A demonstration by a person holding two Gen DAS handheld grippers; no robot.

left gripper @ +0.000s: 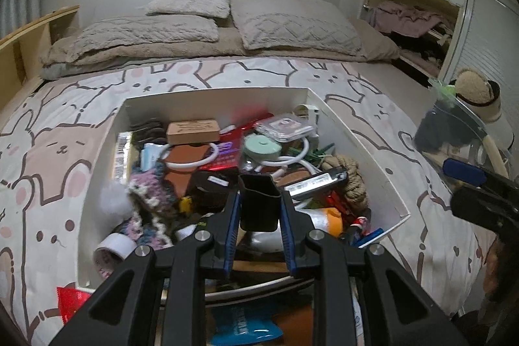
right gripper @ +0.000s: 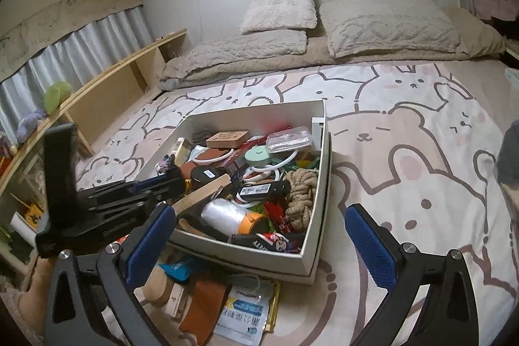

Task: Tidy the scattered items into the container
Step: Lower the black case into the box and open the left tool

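Observation:
A white box [left gripper: 386, 180] full of small items sits on the bed; it also shows in the right wrist view [right gripper: 319, 216]. My left gripper [left gripper: 260, 209] is shut on a small black plastic cup [left gripper: 259, 203], held upright over the near part of the box. In the right wrist view the left gripper [right gripper: 162, 184] reaches over the box's left side. My right gripper [right gripper: 259, 245] is wide open and empty, just short of the box's near corner. Loose items lie in front of the box: a white packet [right gripper: 243, 313], a brown leather strap [right gripper: 202, 307], a blue pouch [left gripper: 241, 325].
The box holds a rope coil [right gripper: 301, 193], tape roll [right gripper: 227, 214], wooden block [left gripper: 193, 130], clear case [right gripper: 288, 140] and several more. A red packet [left gripper: 69, 302] lies on the bunny-print bedspread [right gripper: 421, 158]. Pillows are at the far end, a wooden shelf [right gripper: 107, 99] at left.

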